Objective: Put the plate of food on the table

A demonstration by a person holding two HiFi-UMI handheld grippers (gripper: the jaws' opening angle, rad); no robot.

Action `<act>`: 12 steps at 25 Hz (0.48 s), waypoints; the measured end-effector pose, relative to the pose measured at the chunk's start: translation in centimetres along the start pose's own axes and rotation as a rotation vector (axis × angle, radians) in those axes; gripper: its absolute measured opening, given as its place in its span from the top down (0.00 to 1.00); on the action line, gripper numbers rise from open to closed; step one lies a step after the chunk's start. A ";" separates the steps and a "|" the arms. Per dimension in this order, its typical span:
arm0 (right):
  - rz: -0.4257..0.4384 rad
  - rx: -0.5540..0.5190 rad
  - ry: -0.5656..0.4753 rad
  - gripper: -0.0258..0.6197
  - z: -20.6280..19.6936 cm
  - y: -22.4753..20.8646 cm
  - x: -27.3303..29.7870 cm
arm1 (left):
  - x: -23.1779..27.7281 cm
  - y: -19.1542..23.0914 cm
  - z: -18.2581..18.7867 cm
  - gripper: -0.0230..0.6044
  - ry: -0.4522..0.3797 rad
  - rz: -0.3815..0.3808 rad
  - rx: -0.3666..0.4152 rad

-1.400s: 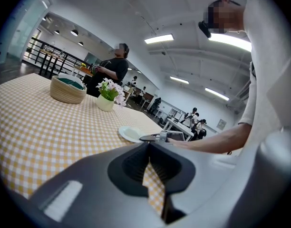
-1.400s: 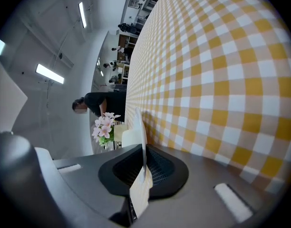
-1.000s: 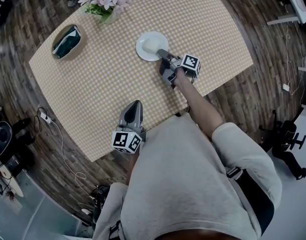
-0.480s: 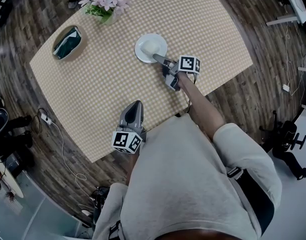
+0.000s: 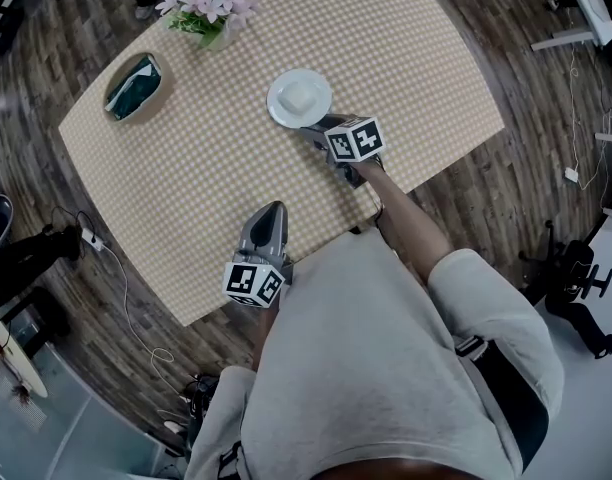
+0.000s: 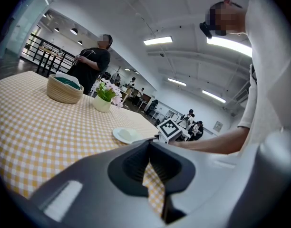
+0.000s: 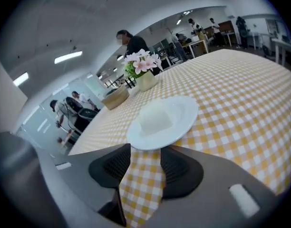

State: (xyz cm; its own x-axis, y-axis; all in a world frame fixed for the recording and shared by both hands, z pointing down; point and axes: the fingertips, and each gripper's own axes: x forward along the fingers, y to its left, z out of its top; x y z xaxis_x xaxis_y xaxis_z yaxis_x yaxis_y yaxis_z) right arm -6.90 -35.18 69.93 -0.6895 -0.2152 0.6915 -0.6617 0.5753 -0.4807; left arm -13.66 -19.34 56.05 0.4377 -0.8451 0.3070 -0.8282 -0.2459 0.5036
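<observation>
A white plate (image 5: pixel 283 110) with a pale mound of food (image 5: pixel 302 94) rests on the yellow checked table (image 5: pixel 186 168). My right gripper (image 5: pixel 320 128) is open just short of the plate's near rim. In the right gripper view, only tablecloth shows between the jaws of this gripper (image 7: pixel 145 148), and the plate (image 7: pixel 186 112) lies just beyond the tips. My left gripper (image 5: pixel 273 208) hovers near the table's front edge, tips together, holding nothing. From the left gripper view, past that gripper's (image 6: pixel 148 151) tips, the plate (image 6: pixel 121 136) is visible.
A woven basket (image 5: pixel 134 83) with a teal cloth sits at the table's far left. A vase of pink flowers (image 5: pixel 208 8) stands at the back. The table's front edge runs close to my body. People stand in the room behind.
The right gripper's jaws have let go of the plate's rim and drawn back a little toward me. The plate stays on the table. The left gripper has not moved.
</observation>
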 end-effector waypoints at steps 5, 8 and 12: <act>-0.118 -0.179 0.111 0.70 -1.7 -0.3 0.1 | -0.1 -0.1 0.0 0.95 -0.002 0.002 0.000; -0.179 -0.269 0.155 0.72 -2.1 -0.5 -0.1 | 0.0 -0.1 0.1 0.95 -0.007 0.004 -0.001; -0.228 -0.404 0.196 0.77 -2.4 -0.6 -0.6 | 0.0 -0.2 0.2 0.95 -0.016 0.002 -0.007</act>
State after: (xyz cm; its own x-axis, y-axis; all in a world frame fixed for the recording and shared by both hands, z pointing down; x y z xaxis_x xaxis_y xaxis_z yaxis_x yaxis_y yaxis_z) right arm -5.43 -33.49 71.09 -0.4466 -0.2415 0.8615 -0.5956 0.7988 -0.0848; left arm -13.62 -19.36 55.80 0.4303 -0.8530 0.2954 -0.8265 -0.2407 0.5089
